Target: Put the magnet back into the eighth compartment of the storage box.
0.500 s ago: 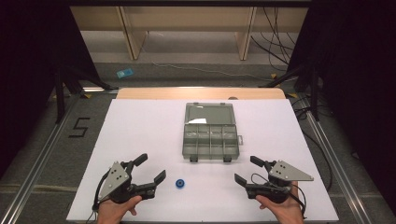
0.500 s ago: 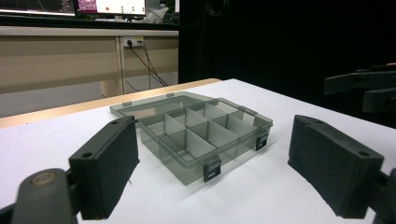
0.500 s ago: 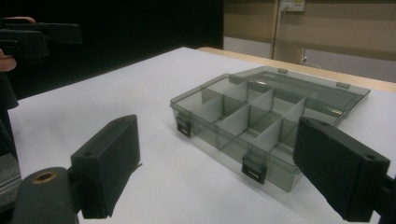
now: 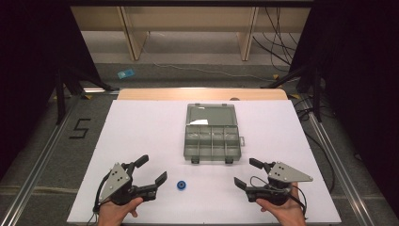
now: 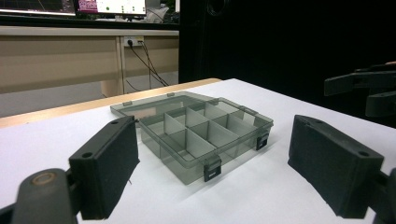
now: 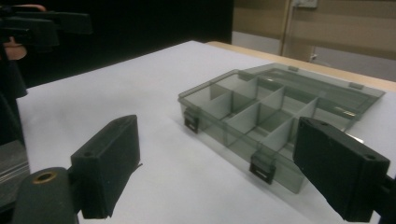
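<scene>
Black jaws of my left tool (image 4: 152, 170) stand wide apart with nothing between them, and my left hand (image 4: 117, 211) grips it low over the near left part of the counter (image 4: 141, 127). In the left gripper view the same two jaws rise from the bottom edge, spread wide, with bare white surface between them. My right tool (image 4: 246, 173) is just as wide and just as empty, held in my right hand (image 4: 280, 211) over the near right part of the counter, its grey three-cornered plate (image 4: 288, 172) on top and its jaws pointing toward the middle. In the left gripper view the right tool (image 5: 362, 88) shows farther off at the right edge.

Just beside my left tool's nearer jaw, on the side toward the middle, a small blue ring-shaped piece (image 4: 181, 185) lies flat on the white surface, apart from both tools and roughly between them.

Farther out, near the middle of the counter, sits a smoky grey clear plastic organizer box (image 4: 211, 140). Its lid (image 4: 211, 114) is folded back flat on the far side, and the tray is split into two rows of small compartments. Two dark latches (image 5: 212, 169) hang on its near wall. I cannot tell whether anything lies in the compartments.

Beyond the white sheet a strip of bare wood (image 4: 202, 94) shows at the far edge of the counter.
</scene>
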The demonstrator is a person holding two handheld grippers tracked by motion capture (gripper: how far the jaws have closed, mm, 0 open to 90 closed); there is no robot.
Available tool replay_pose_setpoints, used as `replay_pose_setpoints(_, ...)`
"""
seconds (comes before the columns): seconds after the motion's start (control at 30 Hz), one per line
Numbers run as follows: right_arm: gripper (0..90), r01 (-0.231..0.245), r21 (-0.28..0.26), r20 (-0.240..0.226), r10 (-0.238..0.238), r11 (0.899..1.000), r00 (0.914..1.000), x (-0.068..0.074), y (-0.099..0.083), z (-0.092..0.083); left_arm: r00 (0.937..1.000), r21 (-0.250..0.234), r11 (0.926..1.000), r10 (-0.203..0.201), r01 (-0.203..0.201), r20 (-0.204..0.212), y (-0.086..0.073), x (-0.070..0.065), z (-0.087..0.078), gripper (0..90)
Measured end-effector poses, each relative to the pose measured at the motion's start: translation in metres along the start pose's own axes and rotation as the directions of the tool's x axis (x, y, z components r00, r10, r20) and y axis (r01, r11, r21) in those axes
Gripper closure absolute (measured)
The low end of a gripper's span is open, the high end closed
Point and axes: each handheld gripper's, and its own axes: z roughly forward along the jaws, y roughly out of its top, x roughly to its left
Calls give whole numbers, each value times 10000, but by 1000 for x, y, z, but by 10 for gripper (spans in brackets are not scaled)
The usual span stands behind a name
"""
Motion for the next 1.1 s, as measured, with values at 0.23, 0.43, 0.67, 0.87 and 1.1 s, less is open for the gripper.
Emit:
replay_pose_setpoints(0.23,164,623,498,-762,-584,9968,9954,7,3,11,9999,6,10000,-32,32,-104,0,0,0,156)
replay_pose_setpoints(0.43,167,1052,1209,-1213,-905,9871,9885,12,12,20,9998,-8,10000,-72,72,-186,0,0,0,156)
replay_pose_setpoints(0.67,211,1833,2279,-1972,-1391,9563,9705,20,24,39,9994,10,10000,-93,93,-325,-1,2,0,156)
replay_pose_setpoints(0.87,210,2286,2860,-2357,-1629,9305,9581,25,31,56,9993,-12,10000,-61,61,-372,-1,3,0,156)
replay_pose_setpoints(1.1,217,2853,3583,-2874,-1858,8889,9396,34,39,85,9988,-25,10000,-23,21,-497,0,4,-2,156)
